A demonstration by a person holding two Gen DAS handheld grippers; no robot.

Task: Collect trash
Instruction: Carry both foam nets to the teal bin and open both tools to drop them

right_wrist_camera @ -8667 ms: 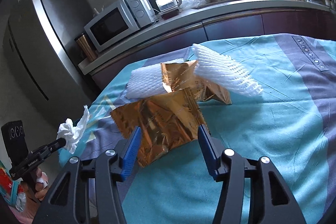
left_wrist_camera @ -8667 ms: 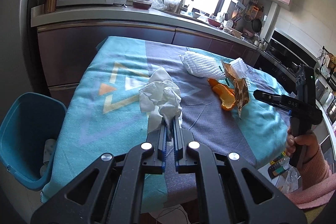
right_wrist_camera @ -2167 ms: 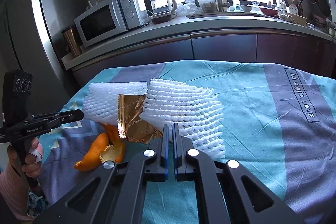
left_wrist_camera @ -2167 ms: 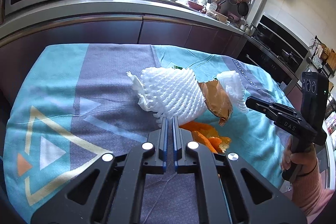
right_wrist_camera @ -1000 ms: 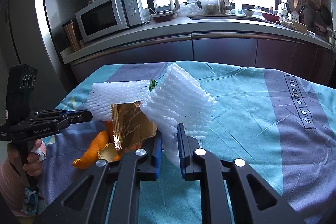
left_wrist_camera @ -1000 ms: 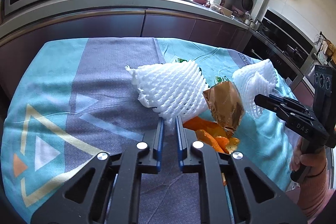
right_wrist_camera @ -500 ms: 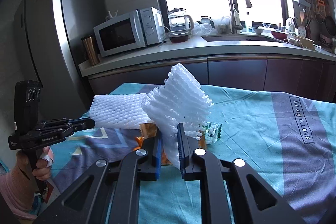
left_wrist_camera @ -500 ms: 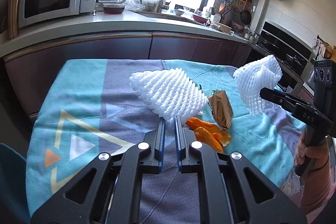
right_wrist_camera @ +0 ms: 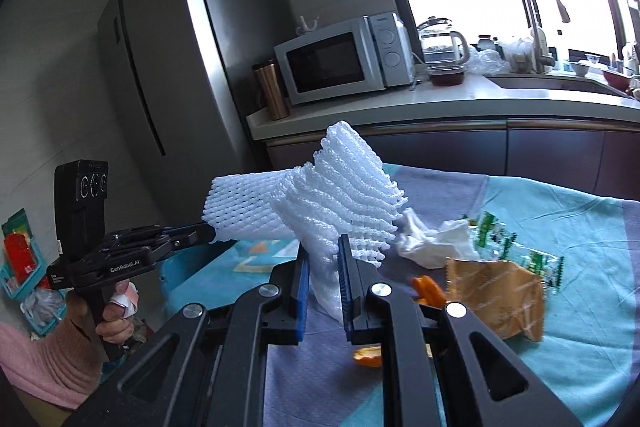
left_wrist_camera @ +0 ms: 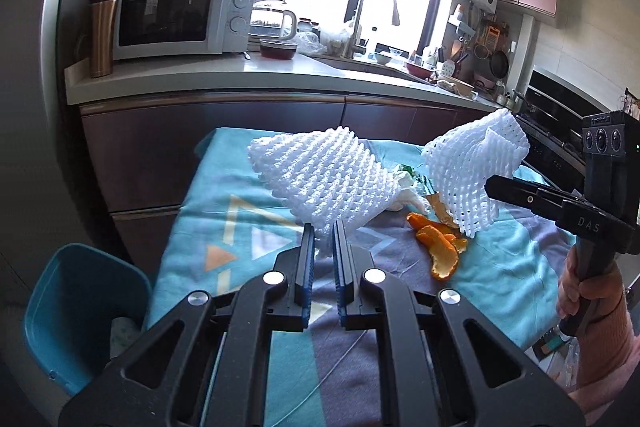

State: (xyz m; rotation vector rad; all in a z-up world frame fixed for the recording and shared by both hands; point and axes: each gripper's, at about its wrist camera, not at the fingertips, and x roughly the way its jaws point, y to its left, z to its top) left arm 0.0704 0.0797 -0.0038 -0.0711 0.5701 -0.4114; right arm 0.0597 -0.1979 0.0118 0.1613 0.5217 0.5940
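Left wrist view: the left gripper (left_wrist_camera: pixel 324 243) pinches one foam net (left_wrist_camera: pixel 320 179) by a thin corner, lifted above the table (left_wrist_camera: pixel 500 267), with the bin (left_wrist_camera: pixel 60 307) low at the left. That light net could slip free.

Right wrist view: the right gripper (right_wrist_camera: pixel 323 267) clamps the second foam net (right_wrist_camera: pixel 344 199); if the two nets snag on each other, one could pull loose short of the bin.

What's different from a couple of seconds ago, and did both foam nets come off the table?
Yes. Each gripper was already shut on a net lying on the table; now the left gripper holds its foam net lifted, and the right gripper holds the other foam net raised too. This uncovered a crumpled tissue and green wrapper. Orange peel, gold bag and blue bin stayed put.
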